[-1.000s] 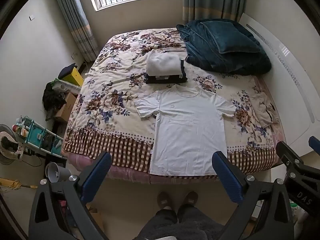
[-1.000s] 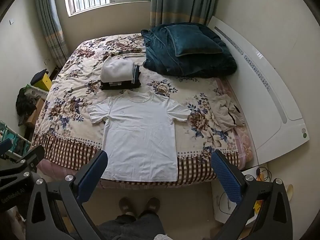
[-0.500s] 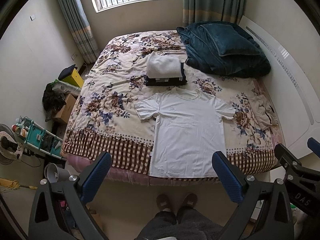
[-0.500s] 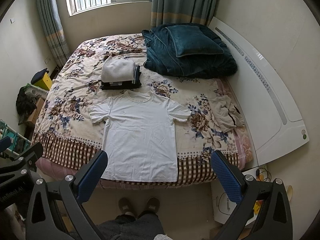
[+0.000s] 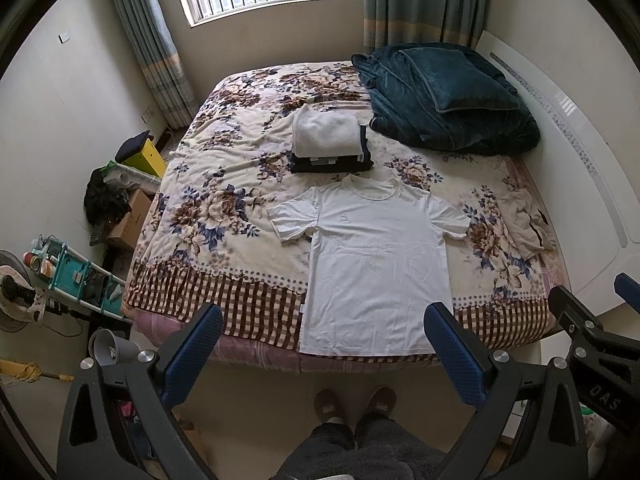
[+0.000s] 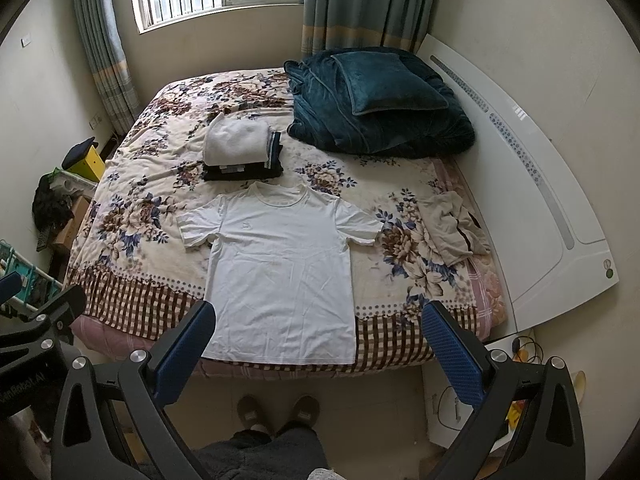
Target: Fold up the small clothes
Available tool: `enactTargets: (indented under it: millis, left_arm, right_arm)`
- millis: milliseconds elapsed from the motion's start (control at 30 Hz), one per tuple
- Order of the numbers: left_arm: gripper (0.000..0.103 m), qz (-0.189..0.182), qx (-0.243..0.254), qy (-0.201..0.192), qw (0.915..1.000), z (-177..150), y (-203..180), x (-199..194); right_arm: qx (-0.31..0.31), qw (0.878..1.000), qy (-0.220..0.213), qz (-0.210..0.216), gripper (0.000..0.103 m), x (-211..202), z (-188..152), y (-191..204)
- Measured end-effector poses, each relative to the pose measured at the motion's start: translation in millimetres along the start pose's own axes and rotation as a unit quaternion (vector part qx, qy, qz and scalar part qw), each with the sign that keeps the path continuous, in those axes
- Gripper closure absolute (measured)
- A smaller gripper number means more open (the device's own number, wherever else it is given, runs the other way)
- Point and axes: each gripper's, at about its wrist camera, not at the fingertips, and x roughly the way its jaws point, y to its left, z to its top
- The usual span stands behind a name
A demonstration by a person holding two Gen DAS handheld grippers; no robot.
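A white T-shirt (image 5: pixel 376 264) is lying flat and face up on the bed (image 5: pixel 224 216), sleeves spread, its hem reaching the bed's near edge, where the checked border of the floral bedspread is hanging over. The cotton is looking smooth with faint creases. Beyond the shirt's collar, just beside it, a stack of folded clothes (image 5: pixel 330 146) is sitting: a fluffy white piece on dark ones. Beyond that stack, toward the headboard side, a plush teal blanket (image 5: pixel 448 108) is lying heaped with a cushion on top. To the shirt's right, near the bed's edge, a crumpled beige garment (image 6: pixel 454 226) is lying. Open bedspread is stretching to the shirt's left.

The left hand-held gripper (image 5: pixel 324 344) is hovering off the near edge above the floor, its blue-padded fingers spread wide and holding nothing. The right hand-held gripper (image 6: pixel 318 338) is hovering likewise, spread wide and empty, framing the shirt's hem. Two slippered feet (image 6: pixel 278 408) are standing on the floor below.
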Motion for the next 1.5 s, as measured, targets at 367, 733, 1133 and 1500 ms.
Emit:
enactTargets:
  millis: [367, 733, 1133, 1500]
  left_arm:
    - [0.000, -0.004, -0.004, -0.006, 1.0000, 1.4, -0.1, -2.4]
    - [0.000, -0.011, -0.009, -0.007, 0.9999, -2.9, 6.7, -0.3]
    - [0.000, -0.013, -0.014, -0.009, 0.9998, -2.6, 11.3, 2.2]
    - [0.000, -0.017, -0.026, -0.008, 0.9995, 2.2, 21.5, 12.0]
  right_arm:
    - [-0.001, 1.000, 0.000, -0.001, 0.000, -0.1, 0.9, 2.2]
    - [-0.002, 1.000, -0.001, -0.002, 0.000, 1.4, 2.1, 4.2]
    - [-0.003, 1.000, 0.001, -0.002, 0.000, 2.3, 5.3, 4.3]
    - [-0.003, 1.000, 0.006, -0.005, 0.000, 19.2, 8.7, 19.5]
